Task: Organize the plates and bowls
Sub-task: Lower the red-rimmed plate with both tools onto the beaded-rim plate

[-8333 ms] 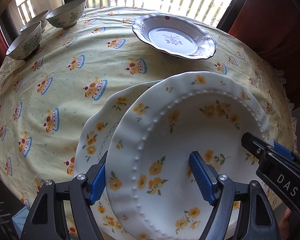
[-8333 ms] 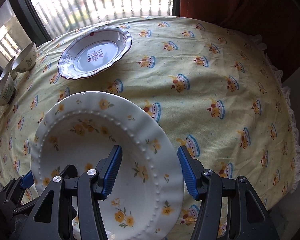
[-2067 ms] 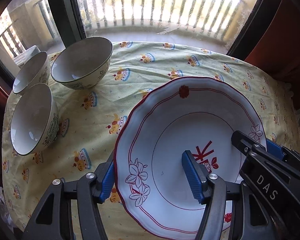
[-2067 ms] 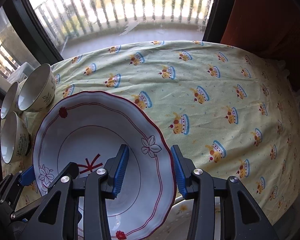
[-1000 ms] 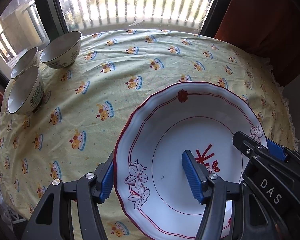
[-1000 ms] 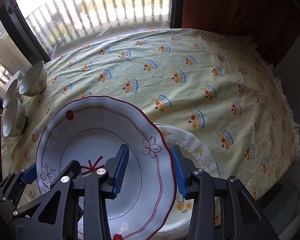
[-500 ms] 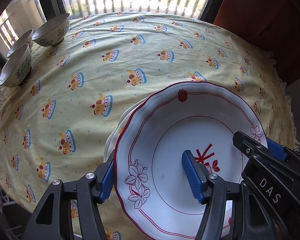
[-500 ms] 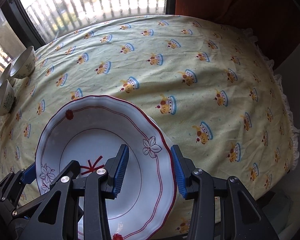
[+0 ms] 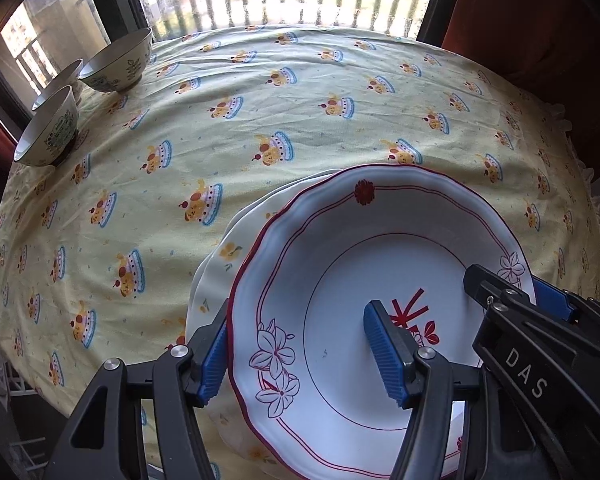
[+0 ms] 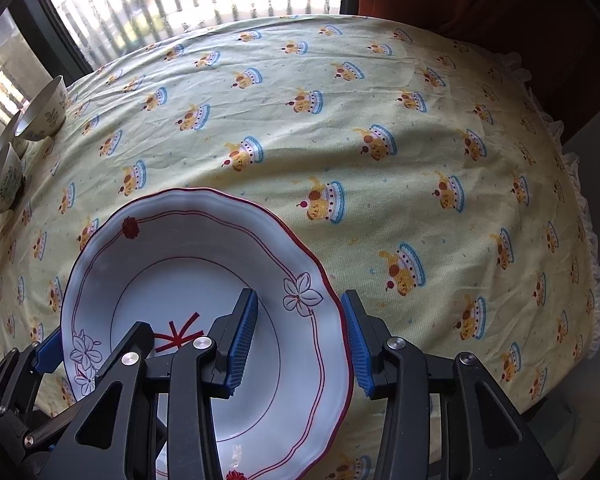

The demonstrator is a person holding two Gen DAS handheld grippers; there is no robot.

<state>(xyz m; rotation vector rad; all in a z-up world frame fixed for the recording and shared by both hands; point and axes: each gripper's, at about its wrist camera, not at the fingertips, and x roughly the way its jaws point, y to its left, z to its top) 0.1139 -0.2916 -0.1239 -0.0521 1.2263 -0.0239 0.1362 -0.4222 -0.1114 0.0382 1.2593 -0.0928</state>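
Note:
A white plate with a red scalloped rim (image 9: 380,256) (image 10: 180,264) hangs between both grippers, near the table's front edge. My left gripper (image 9: 300,354) is shut on its left rim, one pad outside and one in the well. My right gripper (image 10: 299,342) is shut on the right rim and shows in the left wrist view as the black "DAS" gripper (image 9: 512,292). A stack of cream plates with yellow flowers (image 9: 224,256) peeks out under the plate's left side. I cannot tell whether the plate touches it. Three bowls (image 9: 116,66) (image 10: 42,112) stand at the far left.
A yellow tablecloth with cake prints (image 9: 300,112) covers the round table, its frilled edge (image 10: 580,200) falling away at the right. A window with railings runs behind the table. A red-brown curtain (image 10: 480,4) hangs at the back right.
Both grippers have carried the red-rimmed plate back toward the table's near edge and lower. The flowered stack now shows under its left side, and the bowls look farther off.

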